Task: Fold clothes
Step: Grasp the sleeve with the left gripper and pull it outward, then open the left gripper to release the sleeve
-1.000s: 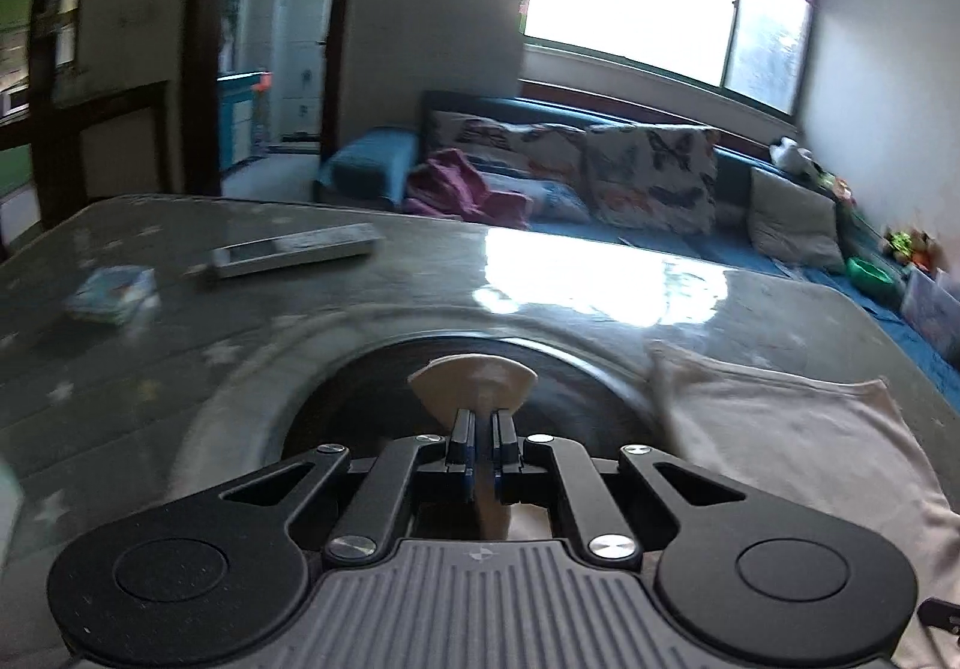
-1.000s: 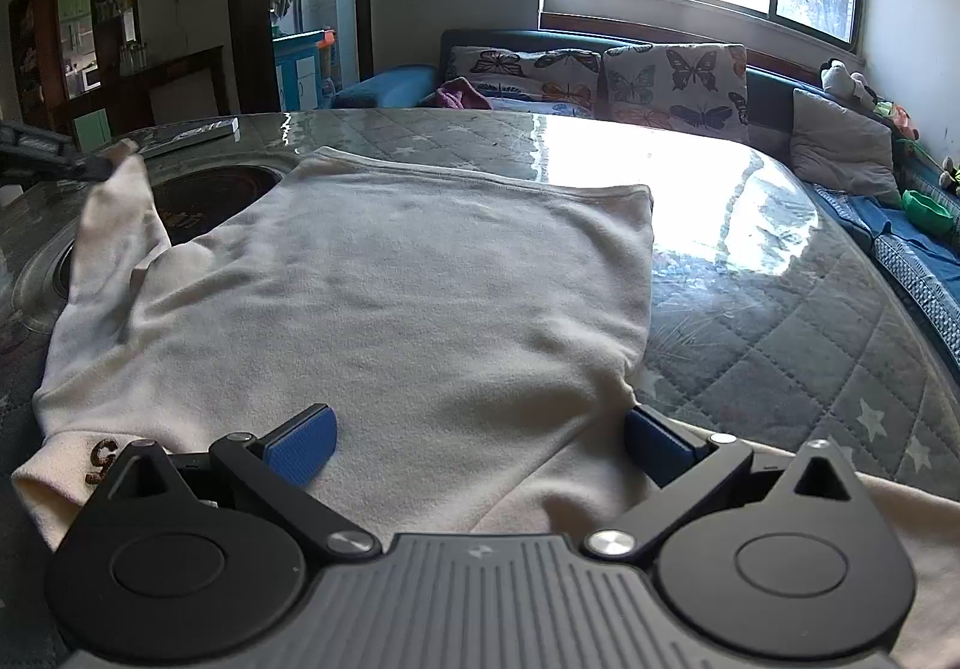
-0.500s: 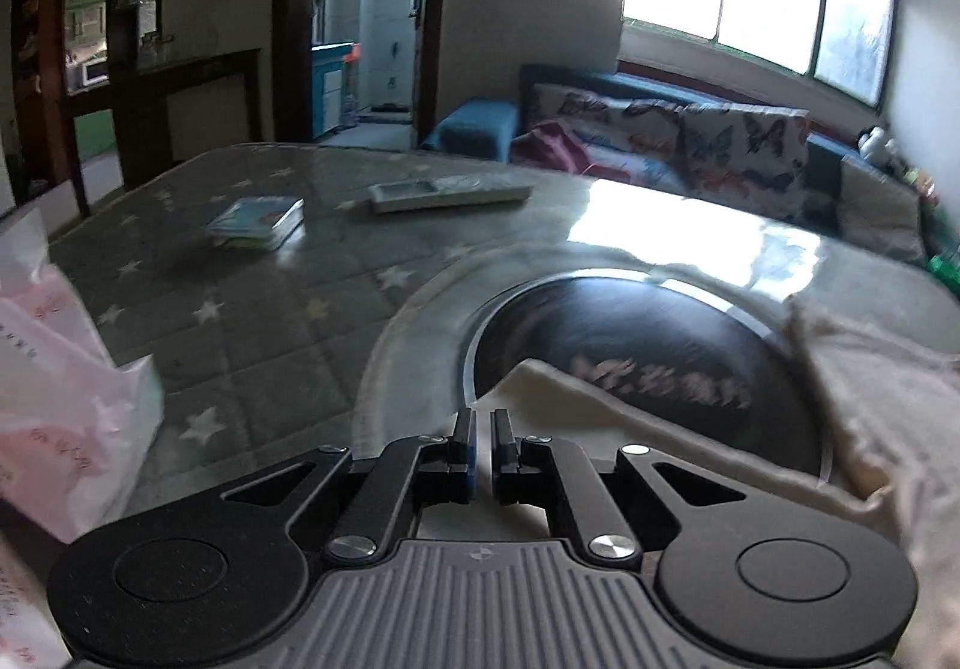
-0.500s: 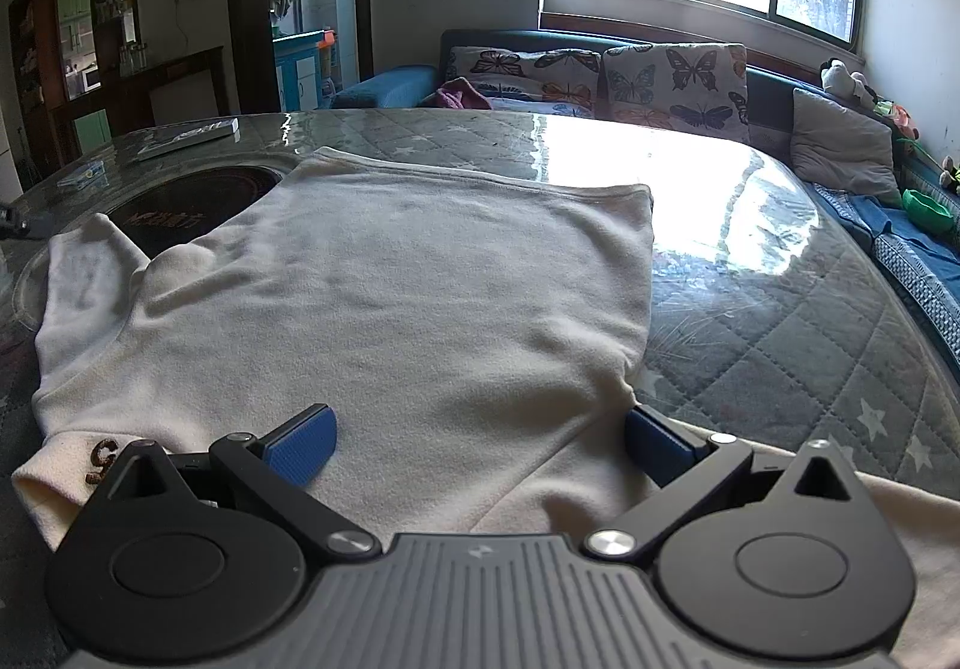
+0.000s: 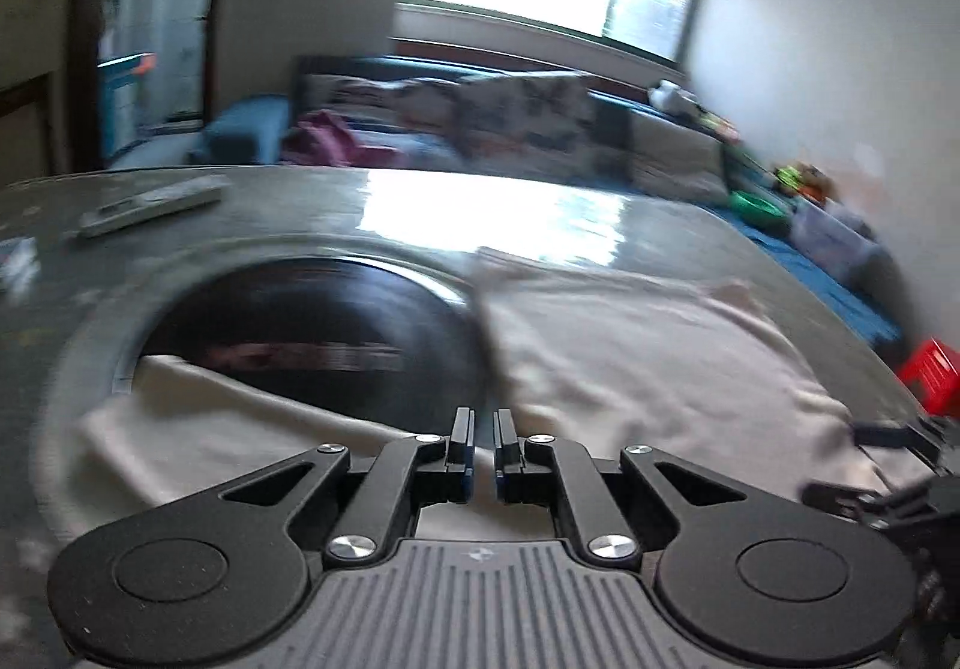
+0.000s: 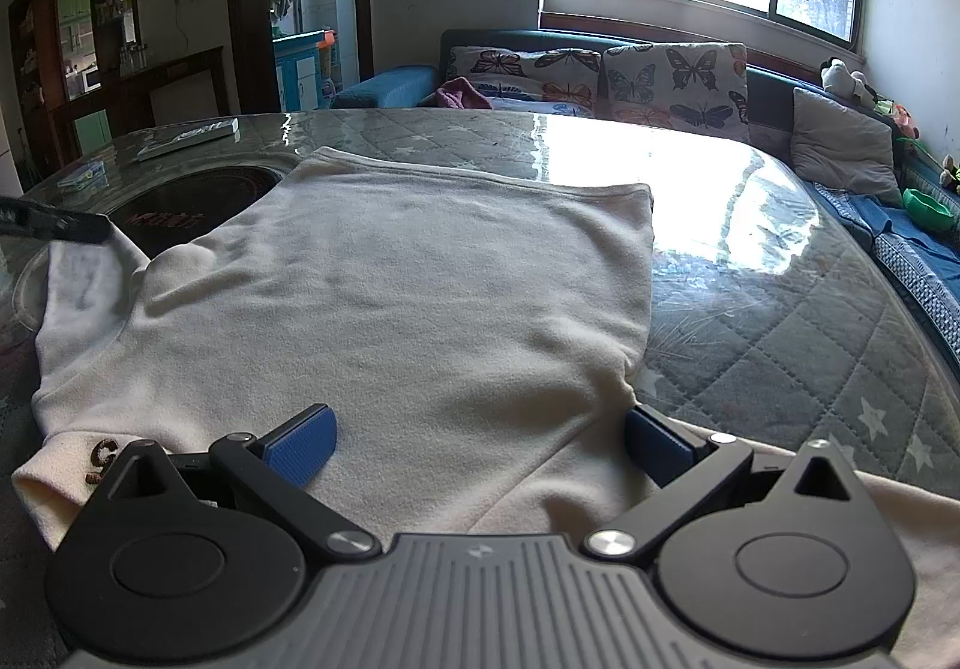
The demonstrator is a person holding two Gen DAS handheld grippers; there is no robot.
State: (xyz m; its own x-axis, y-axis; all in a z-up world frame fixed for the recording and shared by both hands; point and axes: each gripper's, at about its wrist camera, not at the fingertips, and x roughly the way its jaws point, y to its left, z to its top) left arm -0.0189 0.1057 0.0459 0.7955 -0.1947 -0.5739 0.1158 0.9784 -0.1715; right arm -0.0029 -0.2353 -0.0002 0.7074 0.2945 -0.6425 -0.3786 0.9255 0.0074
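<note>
A cream fleece top (image 6: 408,297) lies flat on the quilted table, its body spread across the middle. It also shows in the blurred left wrist view (image 5: 648,345). Its left sleeve (image 5: 198,423) lies over the dark round inset. My left gripper (image 5: 483,426) hovers over the cloth near that sleeve; its jaws stand nearly closed with a narrow gap and nothing between them. A left finger (image 6: 54,225) shows at the left edge of the right wrist view. My right gripper (image 6: 477,438) is wide open and empty over the top's near part.
A dark round inset (image 6: 180,207) sits in the table's left part. A remote (image 6: 189,135) and a small packet (image 6: 84,174) lie at the far left. A sofa with butterfly cushions (image 6: 600,69) stands behind the table. A red stool (image 5: 930,375) stands at the right.
My left gripper has let go of the sleeve, which now lies on the table, and has swung right toward the top's body. My right gripper has not moved.
</note>
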